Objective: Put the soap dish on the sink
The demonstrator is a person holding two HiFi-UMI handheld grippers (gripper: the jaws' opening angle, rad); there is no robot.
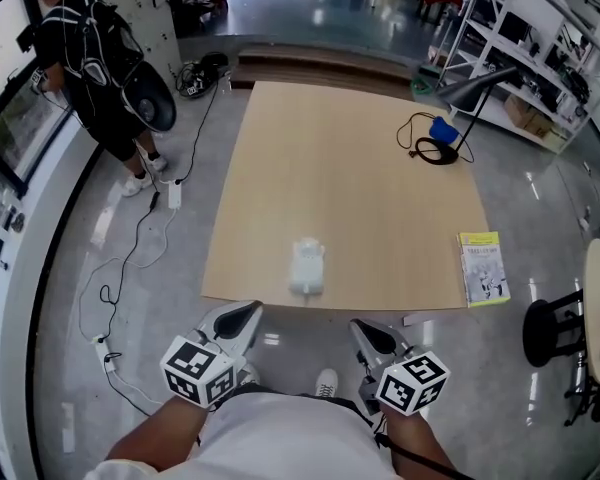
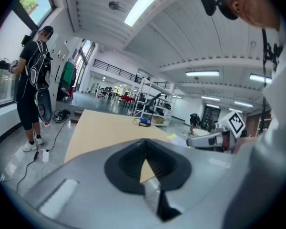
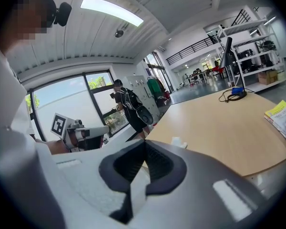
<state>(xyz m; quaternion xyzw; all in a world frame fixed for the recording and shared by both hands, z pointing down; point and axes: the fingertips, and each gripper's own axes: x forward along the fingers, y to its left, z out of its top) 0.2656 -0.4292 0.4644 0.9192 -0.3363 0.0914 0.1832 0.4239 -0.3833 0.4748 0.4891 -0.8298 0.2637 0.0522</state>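
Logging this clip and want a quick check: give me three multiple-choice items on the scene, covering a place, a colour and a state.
1. Where does the white object lie?
A. by the table's near edge
B. beside the lamp
C. on the floor
2. What colour is the booklet?
A. red
B. yellow
C. black
3. How does the right claw stand?
A. wide open
B. shut on the white object
C. shut, empty

Answers: 1 A, it sits just inside the near edge. 2 B, its cover is yellow. 3 C, the jaws meet with nothing between them.
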